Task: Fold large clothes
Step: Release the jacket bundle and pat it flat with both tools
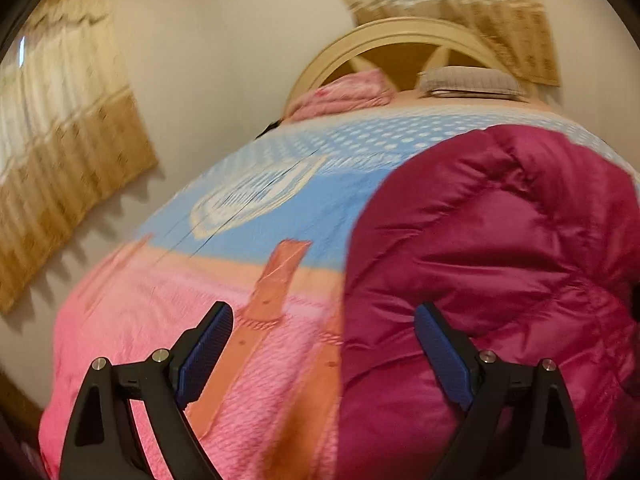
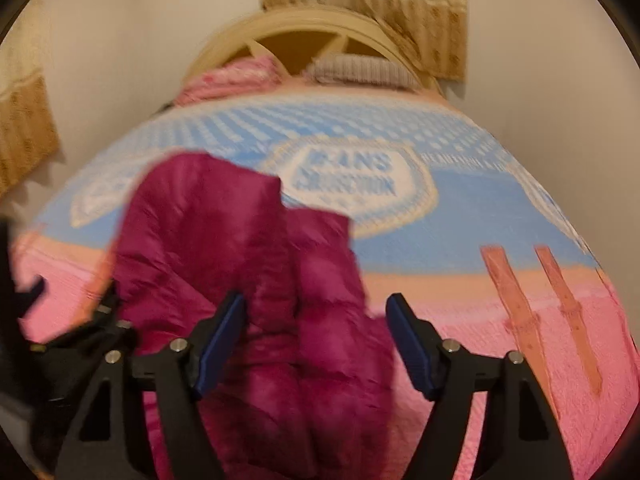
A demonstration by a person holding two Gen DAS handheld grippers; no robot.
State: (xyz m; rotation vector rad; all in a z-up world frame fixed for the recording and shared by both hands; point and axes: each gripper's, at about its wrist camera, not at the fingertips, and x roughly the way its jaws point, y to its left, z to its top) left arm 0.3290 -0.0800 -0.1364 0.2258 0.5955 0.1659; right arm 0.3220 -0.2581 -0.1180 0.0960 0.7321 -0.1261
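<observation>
Bedroom scene: bed with a blue-and-pink printed bedspread fills both views, arched cream headboard and pillows at the far end, tan curtains on the walls. Magenta puffer jacket lies bunched on the near, pink part of the spread, lumpy and not flat, quilted panels puffed up; in the right wrist view it sits low-centre with one part sticking up toward the blue band. Left gripper has its jaws spread wide, nothing between them; its right finger sits at or over the jacket's left edge, contact unclear through blur, while the left finger is over bare bedspread. Right gripper also spread wide with jacket fabric lying in the gap, not pinched. Frames are motion-blurred. Step looks like an early one, reaching in to take hold and spread or arrange the jacket before any fold; no clean fold visible yet. Next move likely calls for each gripper to find a real edge such as hem, shoulder or sleeve, and close on it, then pull apart to flatten. Slick puffy fabric will probably slip, so bite deep.
</observation>
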